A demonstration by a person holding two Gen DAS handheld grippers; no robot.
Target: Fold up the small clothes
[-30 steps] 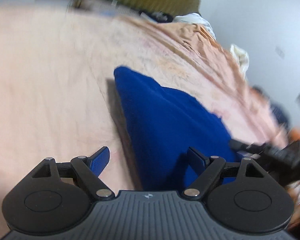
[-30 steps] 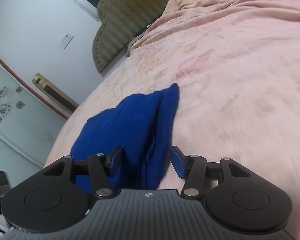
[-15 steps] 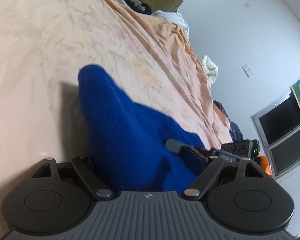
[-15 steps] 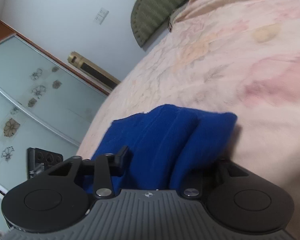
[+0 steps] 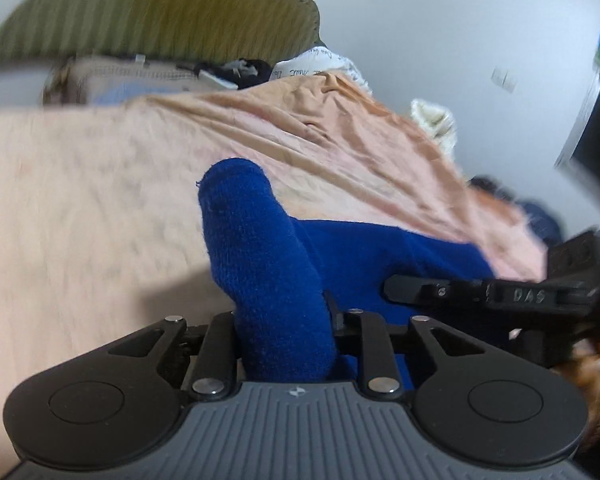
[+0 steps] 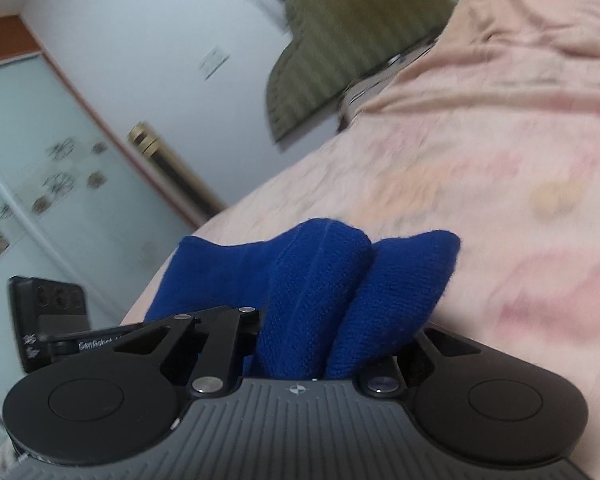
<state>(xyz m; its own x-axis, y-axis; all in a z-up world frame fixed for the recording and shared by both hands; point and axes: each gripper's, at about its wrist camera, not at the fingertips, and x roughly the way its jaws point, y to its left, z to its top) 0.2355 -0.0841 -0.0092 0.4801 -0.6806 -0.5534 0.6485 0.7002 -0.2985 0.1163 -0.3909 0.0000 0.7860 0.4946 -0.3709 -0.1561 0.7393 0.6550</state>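
Observation:
A small blue knitted garment [image 5: 260,264] lies on a pink bedsheet [image 5: 80,208]. My left gripper [image 5: 286,320] is shut on one bunched corner of it, which sticks up between the jaws. My right gripper [image 6: 312,344] is shut on the other end of the blue garment [image 6: 312,288], which bulges in two folds out of the jaws. The right gripper also shows at the right of the left wrist view [image 5: 480,292], and the left gripper at the left of the right wrist view [image 6: 48,320]. The fingertips are hidden by cloth.
A green striped headboard [image 5: 152,12] stands at the far end of the bed, with dark and white items [image 5: 316,64] by it. A wardrobe with frosted glass doors [image 6: 28,184] stands beside the bed. Orange and dark things [image 5: 540,220] lie past the bed's right edge.
Both grippers have closed on the blue garment, which was between open jaws a second ago. Its ends now rise bunched in the jaws, lifted a little off the sheet.

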